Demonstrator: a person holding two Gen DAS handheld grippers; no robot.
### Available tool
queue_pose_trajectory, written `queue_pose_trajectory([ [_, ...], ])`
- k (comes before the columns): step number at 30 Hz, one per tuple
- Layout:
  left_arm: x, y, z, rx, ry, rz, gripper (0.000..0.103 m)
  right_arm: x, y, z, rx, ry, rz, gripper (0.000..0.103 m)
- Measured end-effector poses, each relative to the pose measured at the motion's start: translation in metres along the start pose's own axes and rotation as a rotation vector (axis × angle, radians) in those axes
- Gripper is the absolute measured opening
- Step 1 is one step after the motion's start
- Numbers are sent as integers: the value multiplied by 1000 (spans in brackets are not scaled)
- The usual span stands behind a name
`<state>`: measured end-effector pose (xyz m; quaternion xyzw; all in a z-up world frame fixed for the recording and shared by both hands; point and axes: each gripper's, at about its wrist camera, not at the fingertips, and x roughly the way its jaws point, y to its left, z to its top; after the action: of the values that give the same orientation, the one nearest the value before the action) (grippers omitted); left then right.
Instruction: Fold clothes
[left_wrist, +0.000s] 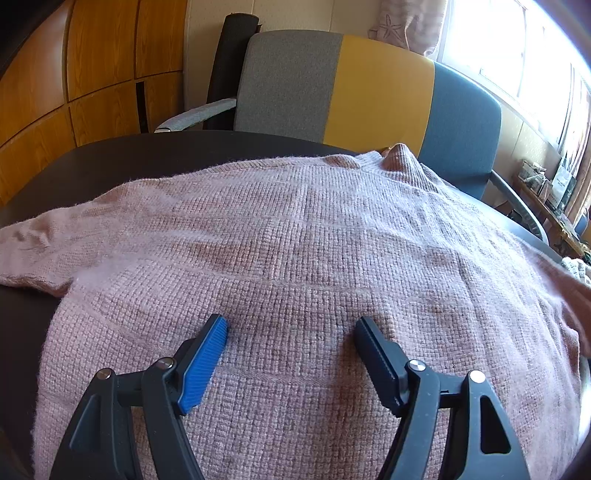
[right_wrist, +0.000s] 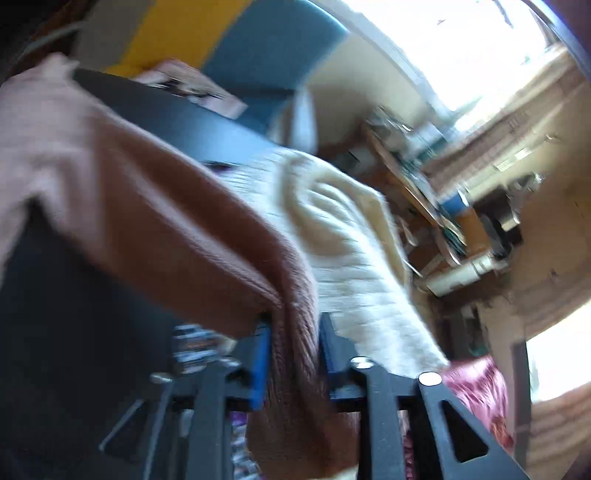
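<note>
Our left gripper had its fingers wide apart and gripped nothing, just above the body of the pink sweater, which lay spread flat on the dark table. Our right gripper was clamped on a ribbed sleeve end of this sweater, at the table's edge, though the right wrist view was blurred. Beside the sleeve lay a cream knit garment, and a grey, yellow and blue chair stood behind the table.
</note>
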<state>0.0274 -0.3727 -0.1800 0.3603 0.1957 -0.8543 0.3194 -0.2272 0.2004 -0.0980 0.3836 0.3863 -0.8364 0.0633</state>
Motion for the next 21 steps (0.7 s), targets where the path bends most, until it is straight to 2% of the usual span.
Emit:
queue_pose_trajectory([
  [1, 0, 0, 0, 0, 0, 0, 74, 7, -10, 3, 39, 22, -14, 49],
  [3, 0, 2, 1, -1, 1, -2, 74, 19, -29, 9, 140, 48, -6, 49],
  [4, 1, 2, 2, 0, 1, -2, 74, 20, -34, 12, 177, 48, -3, 54],
  [6, 1, 1, 2, 3, 1, 1, 74, 13, -37, 18, 249, 30, 0, 57],
  [7, 1, 1, 1, 4, 1, 2, 74, 6, -36, 20, 287, 8, 28, 58],
  [9, 1, 1, 1, 6, 1, 5, 75, -14, -23, 28, 398, -70, 194, 59],
  [11, 0, 2, 1, 5, 1, 3, 75, -23, 2, 42, 456, -121, 351, 67],
  [14, -1, 2, 1, -2, 2, -8, 75, -43, 73, 75, 475, -173, 582, 68],
  [15, -1, 3, 1, -5, 2, -13, 75, -51, 100, 83, 466, -181, 630, 68],
  [18, -4, 6, 1, -15, 3, -32, 75, -72, 184, 103, 430, -199, 745, 68],
  [21, -9, 9, -3, 2, 14, -47, 75, -81, 248, 110, 386, -192, 761, 66],
])
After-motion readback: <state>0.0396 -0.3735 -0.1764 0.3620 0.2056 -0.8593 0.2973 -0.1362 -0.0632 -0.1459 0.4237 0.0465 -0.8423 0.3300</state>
